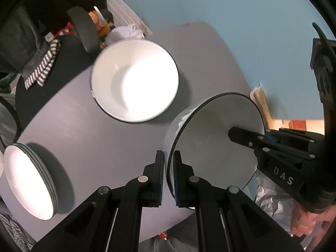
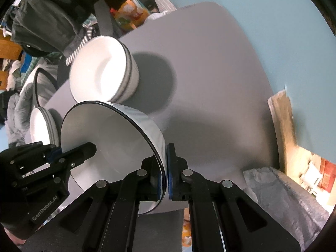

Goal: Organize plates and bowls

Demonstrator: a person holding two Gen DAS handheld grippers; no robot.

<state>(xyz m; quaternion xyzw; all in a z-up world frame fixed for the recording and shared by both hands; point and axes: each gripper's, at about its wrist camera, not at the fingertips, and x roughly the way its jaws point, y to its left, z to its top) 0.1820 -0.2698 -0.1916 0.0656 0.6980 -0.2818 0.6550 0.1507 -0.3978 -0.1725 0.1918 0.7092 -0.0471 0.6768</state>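
A white bowl with a dark rim and grey outside (image 1: pixel 214 138) is held tilted above the grey table (image 1: pixel 88 138) by both grippers. My left gripper (image 1: pixel 168 178) is shut on its near rim. My right gripper (image 2: pixel 164 172) is shut on the opposite rim of the same bowl (image 2: pixel 117 138); it also shows in the left wrist view (image 1: pixel 247 138). A second white bowl (image 1: pixel 134 79) stands upright on the table beyond; in the right wrist view it reads as stacked bowls (image 2: pixel 105 69). A stack of white plates (image 1: pixel 29 180) lies at the table's left edge, also seen in the right wrist view (image 2: pixel 42 128).
A dark chair with striped cloth (image 1: pixel 42 69) and clutter stands behind the table's far left. Crinkled grey plastic (image 2: pixel 283 191) lies off the table's right side. A blue floor (image 1: pixel 231 21) surrounds the table. The other hand-held gripper body (image 2: pixel 31 180) sits at lower left.
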